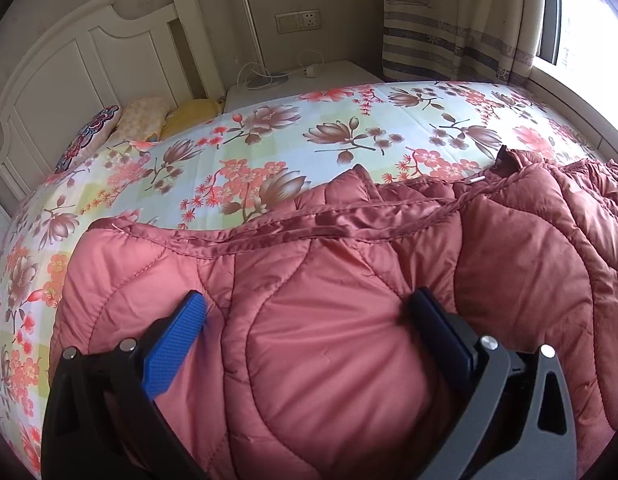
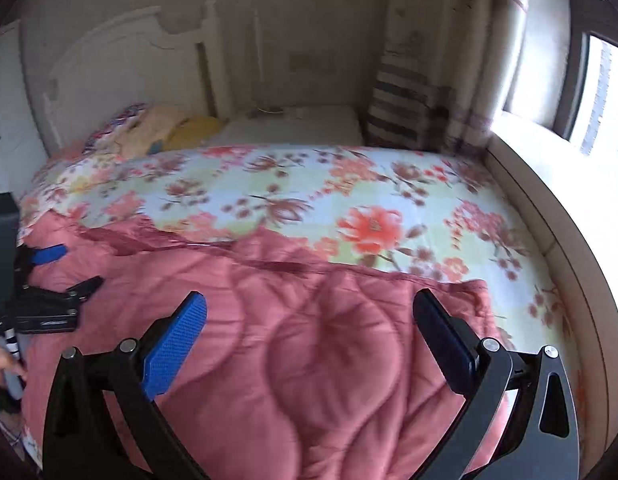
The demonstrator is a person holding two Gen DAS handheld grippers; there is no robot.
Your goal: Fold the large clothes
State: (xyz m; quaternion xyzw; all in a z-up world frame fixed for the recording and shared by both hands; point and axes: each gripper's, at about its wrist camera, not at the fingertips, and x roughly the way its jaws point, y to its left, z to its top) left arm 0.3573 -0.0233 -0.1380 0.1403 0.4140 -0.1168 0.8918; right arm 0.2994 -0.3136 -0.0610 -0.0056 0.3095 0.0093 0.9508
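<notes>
On floral bedsheet (image 1: 293,136): puffy quilted pink coat (image 1: 329,320).

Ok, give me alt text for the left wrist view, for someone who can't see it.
An open claw with blue pads hovers over a puffy pink quilted coat lying on a bed with a floral sheet. Behind are pillows, a white headboard, a nightstand and a curtained window.

Left gripper (image 1: 309,312): jaws spread wide, blue pads apart, nothing clamped between them. Right gripper (image 2: 309,312): same, jaws wide apart, gripping nothing. Right wrist view catches the left gripper at its far left edge, a hand (image 2: 3,364) just below.
</notes>
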